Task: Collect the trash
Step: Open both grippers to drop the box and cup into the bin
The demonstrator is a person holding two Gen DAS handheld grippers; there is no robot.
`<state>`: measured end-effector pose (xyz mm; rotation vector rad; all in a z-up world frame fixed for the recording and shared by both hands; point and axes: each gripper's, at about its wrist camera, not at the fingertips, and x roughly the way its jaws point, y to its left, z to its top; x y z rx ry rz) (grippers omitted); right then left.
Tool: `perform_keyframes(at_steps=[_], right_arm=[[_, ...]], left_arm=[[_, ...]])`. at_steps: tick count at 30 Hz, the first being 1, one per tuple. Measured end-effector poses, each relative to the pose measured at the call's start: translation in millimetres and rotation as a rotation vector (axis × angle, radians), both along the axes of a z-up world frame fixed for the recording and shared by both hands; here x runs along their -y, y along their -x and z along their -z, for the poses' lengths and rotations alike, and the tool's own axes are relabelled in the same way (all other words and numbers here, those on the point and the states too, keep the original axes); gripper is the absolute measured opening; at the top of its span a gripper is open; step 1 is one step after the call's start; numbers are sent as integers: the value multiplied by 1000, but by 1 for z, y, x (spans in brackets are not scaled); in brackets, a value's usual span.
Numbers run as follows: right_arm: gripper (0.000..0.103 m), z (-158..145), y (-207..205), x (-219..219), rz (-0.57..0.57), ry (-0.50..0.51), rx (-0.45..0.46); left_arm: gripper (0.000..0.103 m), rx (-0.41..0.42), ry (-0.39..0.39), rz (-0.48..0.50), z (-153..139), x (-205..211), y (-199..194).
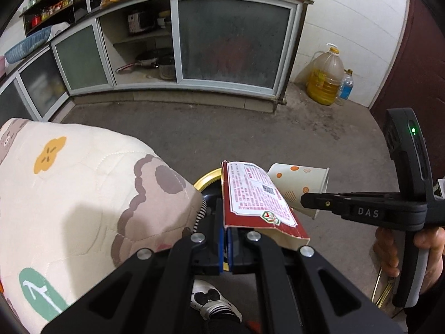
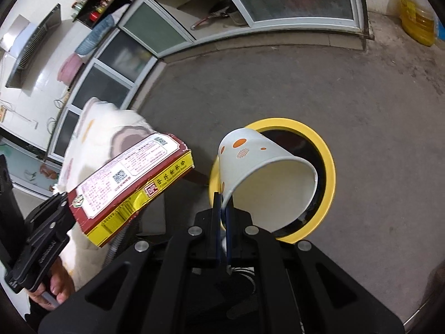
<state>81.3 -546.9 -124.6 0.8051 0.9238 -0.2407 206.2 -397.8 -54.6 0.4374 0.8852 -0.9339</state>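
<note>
My left gripper (image 1: 225,222) is shut on a red and gold carton (image 1: 258,197), held tilted above the floor; the carton also shows in the right wrist view (image 2: 130,183). My right gripper (image 2: 222,208) is shut on the rim of a white paper cup with orange dots (image 2: 264,172), held on its side over a black bin with a yellow rim (image 2: 325,153). In the left wrist view the cup (image 1: 300,181) sits right of the carton, and the bin's rim (image 1: 207,179) peeks out behind the carton.
A quilt-covered surface (image 1: 83,194) lies at the left. Kitchen cabinets (image 1: 194,47) line the back wall. An oil jug (image 1: 325,80) and a bottle (image 1: 346,85) stand in the corner by a dark red door (image 1: 422,69). Bare concrete floor (image 1: 250,128) lies between.
</note>
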Motion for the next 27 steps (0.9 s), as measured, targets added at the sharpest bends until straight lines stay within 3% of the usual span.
perform_keyframes(at_steps=[8, 9, 11, 12, 13, 21, 27], right_arm=[[4, 23, -23, 13, 17, 40, -78], [5, 25, -23, 14, 15, 40, -88], [21, 29, -22, 15, 23, 68, -119], [49, 32, -20, 18, 31, 75, -128], [68, 33, -16, 21, 51, 71, -120], [67, 21, 31, 32, 167, 22, -58], [67, -26, 29, -3, 40, 85, 75]], left_arm=[[2, -12, -34, -14, 9, 25, -11], [6, -19, -30, -24, 7, 24, -13], [28, -31, -13, -32, 3, 21, -14], [57, -24, 0, -41, -1, 18, -14], [76, -3, 20, -56, -6, 12, -12], [95, 51, 178, -86, -64, -46, 4], [95, 211, 201, -181, -96, -139, 9]])
